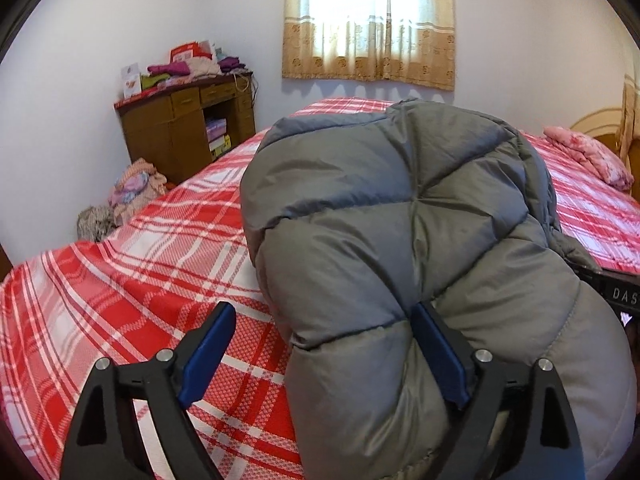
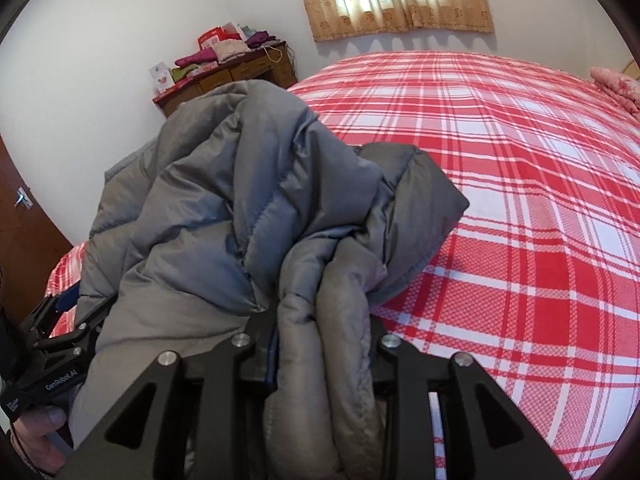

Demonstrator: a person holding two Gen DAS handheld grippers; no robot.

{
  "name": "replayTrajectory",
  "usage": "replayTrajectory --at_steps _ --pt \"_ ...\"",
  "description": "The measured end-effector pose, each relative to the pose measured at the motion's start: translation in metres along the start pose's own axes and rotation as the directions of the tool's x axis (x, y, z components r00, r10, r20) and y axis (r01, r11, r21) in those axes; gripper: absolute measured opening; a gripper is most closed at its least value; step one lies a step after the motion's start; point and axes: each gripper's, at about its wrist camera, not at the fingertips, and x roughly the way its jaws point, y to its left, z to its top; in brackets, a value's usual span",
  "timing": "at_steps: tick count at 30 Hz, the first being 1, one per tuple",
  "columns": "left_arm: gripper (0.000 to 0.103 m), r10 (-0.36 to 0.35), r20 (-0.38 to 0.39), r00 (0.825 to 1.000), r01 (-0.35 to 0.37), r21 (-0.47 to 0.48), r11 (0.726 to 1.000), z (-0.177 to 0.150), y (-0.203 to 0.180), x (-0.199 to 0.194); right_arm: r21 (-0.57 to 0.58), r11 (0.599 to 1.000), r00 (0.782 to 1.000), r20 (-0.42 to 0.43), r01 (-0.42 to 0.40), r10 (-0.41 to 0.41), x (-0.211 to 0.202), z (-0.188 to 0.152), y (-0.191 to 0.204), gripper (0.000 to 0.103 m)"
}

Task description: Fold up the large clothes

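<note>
A grey quilted puffer jacket [image 1: 400,216] lies bunched over the red plaid bed [image 1: 132,272]. In the left wrist view my left gripper [image 1: 324,352] is open; the jacket's puffy edge fills the gap and presses against the right blue pad [image 1: 440,356], while the left pad [image 1: 208,352] stands apart over the sheet. In the right wrist view my right gripper [image 2: 324,344] is shut on a thick bundle of the jacket [image 2: 256,200], held a little above the bed [image 2: 500,184]. The left gripper also shows at the lower left [image 2: 68,316], half hidden behind the jacket.
A brown wooden desk [image 1: 180,132] with folded clothes on top stands in the far left corner. A heap of clothes [image 1: 132,196] lies on the floor beside it. A pink pillow [image 1: 592,156] rests at the headboard. A curtained window [image 1: 368,20] is behind.
</note>
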Motion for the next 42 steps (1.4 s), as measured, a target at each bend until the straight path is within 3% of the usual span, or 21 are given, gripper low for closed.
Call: replayTrajectory --at_steps 11,42 --pt "0.1 -0.013 -0.021 1.0 0.012 -0.059 0.998 -0.006 0.011 0.013 0.016 0.999 0.999 -0.031 0.042 -0.041 0.014 0.0 0.0 0.047" --pt "0.102 -0.022 -0.044 0.999 0.018 -0.105 0.994 -0.01 0.016 0.035 -0.011 0.99 0.99 -0.021 0.14 -0.14 0.023 -0.005 0.013 0.055"
